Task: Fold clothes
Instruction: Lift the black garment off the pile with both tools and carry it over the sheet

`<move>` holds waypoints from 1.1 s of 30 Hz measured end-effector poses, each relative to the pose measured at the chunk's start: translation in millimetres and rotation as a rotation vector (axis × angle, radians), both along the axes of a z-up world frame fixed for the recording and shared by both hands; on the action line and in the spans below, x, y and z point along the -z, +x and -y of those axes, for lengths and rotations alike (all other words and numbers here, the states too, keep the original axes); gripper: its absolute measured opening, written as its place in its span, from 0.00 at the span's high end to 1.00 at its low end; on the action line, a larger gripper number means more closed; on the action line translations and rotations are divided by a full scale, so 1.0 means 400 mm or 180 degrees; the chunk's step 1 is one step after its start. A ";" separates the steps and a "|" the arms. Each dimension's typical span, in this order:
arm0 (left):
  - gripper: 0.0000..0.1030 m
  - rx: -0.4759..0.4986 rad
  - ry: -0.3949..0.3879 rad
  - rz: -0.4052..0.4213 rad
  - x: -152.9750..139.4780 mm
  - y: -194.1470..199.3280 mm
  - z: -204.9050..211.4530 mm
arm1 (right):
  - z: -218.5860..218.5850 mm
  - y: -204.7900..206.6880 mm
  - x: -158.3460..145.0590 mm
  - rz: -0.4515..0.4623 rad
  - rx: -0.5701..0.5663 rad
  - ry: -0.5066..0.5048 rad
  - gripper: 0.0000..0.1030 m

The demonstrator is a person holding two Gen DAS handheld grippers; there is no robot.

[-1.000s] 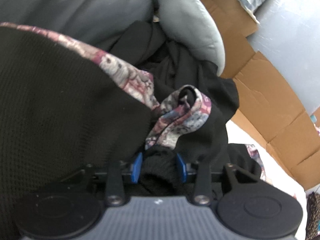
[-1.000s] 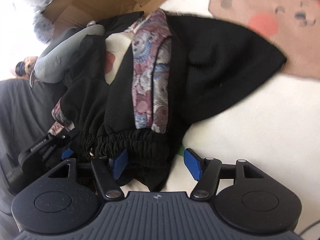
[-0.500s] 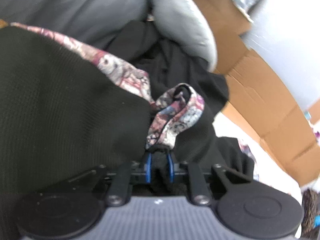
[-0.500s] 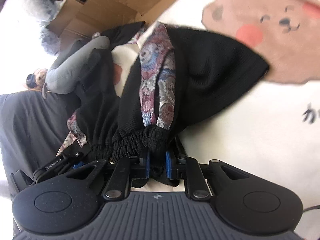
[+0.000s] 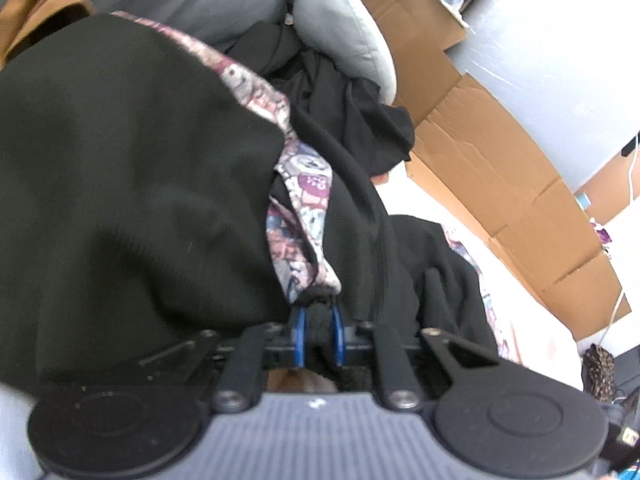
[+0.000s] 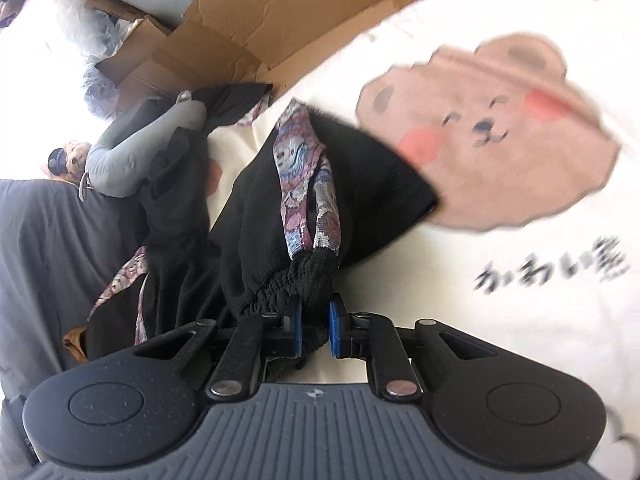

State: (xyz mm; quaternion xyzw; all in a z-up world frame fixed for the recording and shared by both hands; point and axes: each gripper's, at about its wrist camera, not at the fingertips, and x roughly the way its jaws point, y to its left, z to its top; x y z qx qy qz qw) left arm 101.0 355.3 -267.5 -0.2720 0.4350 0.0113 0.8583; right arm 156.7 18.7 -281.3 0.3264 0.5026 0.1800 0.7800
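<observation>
The left gripper point(image 5: 318, 334) has its blue-padded jaws drawn narrow on a gathered, ribbed black band of the black garment point(image 5: 132, 184), low in the centre of the left wrist view. From that pinch the garment spreads up and to the left as a broad sheet of fine waffle-knit cloth, soft and matte, filling most of the left half of the frame. A patterned trim point(image 5: 304, 216) in plum, blue and pale grey, smooth and woven-looking, runs along its edge from the upper left down to the jaws, where it twists into a narrow strip.

In the right wrist view the right gripper point(image 6: 314, 322) also has its jaws pressed close on the same garment, on a bunched elastic waistband point(image 6: 292, 280) with crinkled ridges. Above the jaws the black cloth fans toward the middle of the frame, with the patterned trim folded double down its centre.

Under the garment lies a cream blanket point(image 6: 500, 320), printed with a rounded tan bear face point(image 6: 492, 136) with pink cheeks at the upper right and blurred dark lettering below it. A smooth grey curved cushion point(image 6: 140, 156) lies at the left of that view, with crumpled black cloth draped against it. Flattened brown cardboard point(image 5: 492, 168), creased and matte, stands along the right of the left wrist view.
</observation>
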 end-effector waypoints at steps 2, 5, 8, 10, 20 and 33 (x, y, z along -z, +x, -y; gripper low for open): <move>0.86 0.0052 -0.0062 -0.0096 -0.004 -0.010 0.019 | 0.038 -0.005 -0.007 -0.0005 0.0024 -0.0061 0.89; 0.86 0.0206 -0.0090 -0.0258 0.006 -0.052 0.051 | 0.086 -0.009 -0.016 -0.0012 -0.0024 -0.0212 0.89; 0.86 0.0372 -0.0147 -0.0357 0.020 -0.085 0.090 | 0.124 -0.012 -0.023 0.0008 -0.0074 -0.0343 0.89; 0.86 0.0478 -0.0204 -0.0405 0.029 -0.101 0.117 | 0.149 -0.012 -0.028 0.0021 -0.0075 -0.0410 0.89; 0.86 0.1005 -0.0590 -0.0603 0.106 -0.065 0.252 | 0.266 0.038 -0.064 0.0115 -0.0015 -0.0691 0.90; 0.59 0.1264 -0.0263 -0.0735 0.092 -0.108 0.228 | 0.276 -0.096 0.012 -0.0261 0.0121 -0.0721 0.57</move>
